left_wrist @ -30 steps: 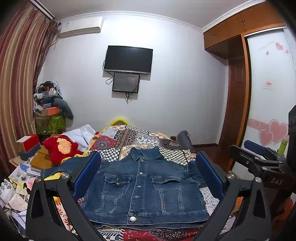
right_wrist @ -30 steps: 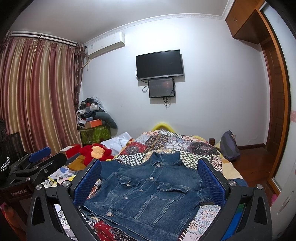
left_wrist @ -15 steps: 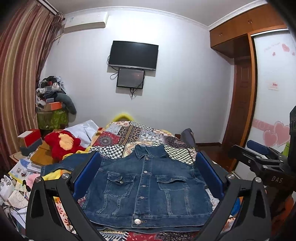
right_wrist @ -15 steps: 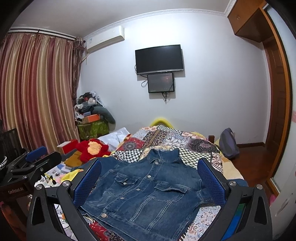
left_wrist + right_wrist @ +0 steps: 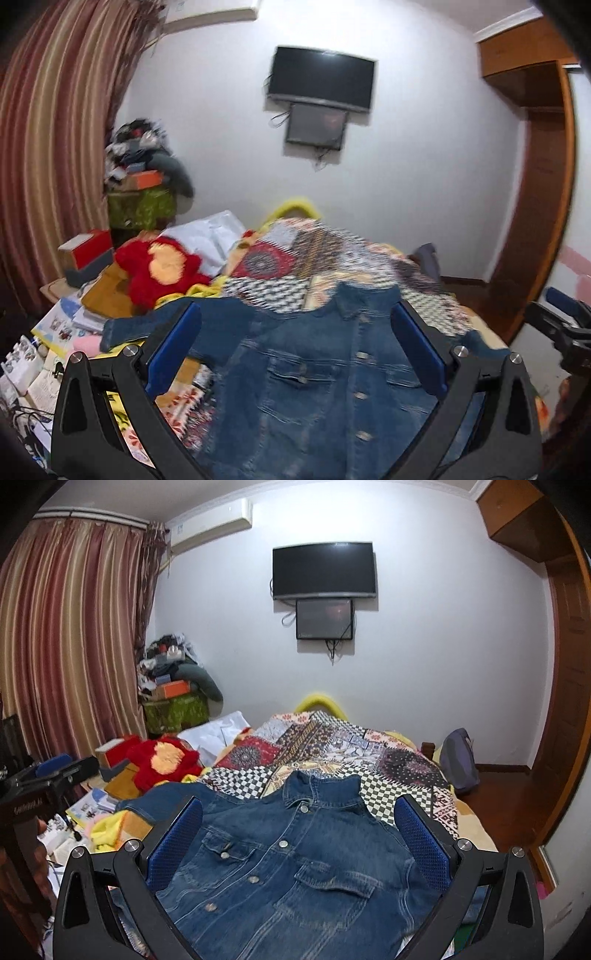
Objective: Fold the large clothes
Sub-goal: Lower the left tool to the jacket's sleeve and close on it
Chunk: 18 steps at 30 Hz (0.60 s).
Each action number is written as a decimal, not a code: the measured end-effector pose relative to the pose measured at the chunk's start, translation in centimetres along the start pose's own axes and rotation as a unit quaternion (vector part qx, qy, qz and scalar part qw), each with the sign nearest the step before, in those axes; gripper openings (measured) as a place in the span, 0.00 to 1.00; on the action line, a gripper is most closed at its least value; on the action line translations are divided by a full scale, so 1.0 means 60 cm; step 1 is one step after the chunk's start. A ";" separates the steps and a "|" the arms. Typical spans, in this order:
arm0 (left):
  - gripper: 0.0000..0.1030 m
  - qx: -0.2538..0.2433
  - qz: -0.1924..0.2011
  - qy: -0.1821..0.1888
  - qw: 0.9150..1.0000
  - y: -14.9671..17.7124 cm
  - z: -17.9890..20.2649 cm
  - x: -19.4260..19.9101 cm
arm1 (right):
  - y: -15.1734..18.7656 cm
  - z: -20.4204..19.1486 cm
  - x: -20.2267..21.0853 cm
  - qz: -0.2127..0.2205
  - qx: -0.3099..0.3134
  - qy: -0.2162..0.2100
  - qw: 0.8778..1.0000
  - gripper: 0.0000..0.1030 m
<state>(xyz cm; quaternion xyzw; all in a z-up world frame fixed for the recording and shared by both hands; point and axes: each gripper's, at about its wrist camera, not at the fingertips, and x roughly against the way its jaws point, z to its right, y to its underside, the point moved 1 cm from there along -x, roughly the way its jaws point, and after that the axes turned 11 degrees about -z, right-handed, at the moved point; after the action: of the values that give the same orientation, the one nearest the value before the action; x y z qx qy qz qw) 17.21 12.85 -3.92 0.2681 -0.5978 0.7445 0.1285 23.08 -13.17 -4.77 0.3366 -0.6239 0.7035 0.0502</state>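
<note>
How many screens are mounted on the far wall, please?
2: a large dark television high on the wall, and a smaller screen directly beneath it.

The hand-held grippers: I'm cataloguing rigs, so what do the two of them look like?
Both look alike. The left hand-held gripper and the right hand-held gripper each have two black, curved arms with triangular cut-outs and silver round bolts, and blue textured pads on the fingers' inner faces. Seen from the right wrist, the left unit's black body carries blurred white lettering. No cables show.
</note>
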 end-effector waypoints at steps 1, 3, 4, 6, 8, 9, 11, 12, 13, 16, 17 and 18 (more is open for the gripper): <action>1.00 0.009 -0.008 -0.004 1.000 -0.007 -0.014 -0.020 | -0.008 0.000 -0.020 -0.004 0.003 0.001 1.000 1.00; 1.00 0.026 -0.021 -0.015 0.999 -0.021 -0.048 -0.061 | -0.024 0.002 -0.065 -0.016 0.007 0.007 1.000 1.00; 1.00 0.036 -0.030 -0.024 0.999 -0.026 -0.066 -0.083 | -0.029 -0.001 -0.082 -0.021 0.010 0.008 1.000 1.00; 1.00 0.055 -0.053 -0.037 0.996 -0.033 -0.105 -0.130 | -0.039 -0.002 -0.122 -0.033 0.013 0.011 0.999 1.00; 1.00 0.068 -0.067 -0.050 0.994 -0.033 -0.142 -0.164 | -0.047 -0.003 -0.165 -0.047 0.016 0.008 0.999 1.00; 1.00 0.075 -0.075 -0.061 0.993 -0.031 -0.161 -0.182 | -0.048 -0.003 -0.182 -0.055 0.016 0.006 0.998 1.00; 1.00 0.083 -0.094 -0.075 0.989 -0.025 -0.192 -0.215 | -0.051 -0.002 -0.227 -0.077 0.016 0.001 0.997 1.00; 1.00 0.088 -0.105 -0.077 0.988 -0.017 -0.209 -0.234 | -0.050 -0.001 -0.250 -0.092 0.014 0.002 0.996 1.00; 1.00 0.093 -0.115 -0.076 0.986 -0.010 -0.222 -0.247 | -0.048 -0.001 -0.278 -0.111 0.013 0.002 0.994 1.00; 1.00 0.108 -0.167 -0.067 0.978 0.017 -0.265 -0.301 | -0.029 -0.003 -0.345 -0.159 0.005 0.017 0.987 1.00; 1.00 0.114 -0.188 -0.063 0.973 0.027 -0.278 -0.319 | -0.021 -0.004 -0.368 -0.173 0.005 0.024 0.985 1.00; 1.00 0.124 -0.211 -0.055 0.968 0.039 -0.292 -0.338 | -0.014 -0.006 -0.391 -0.188 0.009 0.030 0.982 1.00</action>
<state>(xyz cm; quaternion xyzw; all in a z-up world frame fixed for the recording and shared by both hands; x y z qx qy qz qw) 28.40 31.69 -19.55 0.4423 -0.4367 0.7532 0.2151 41.35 -4.48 -16.65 0.4272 -0.5411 0.6969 0.1974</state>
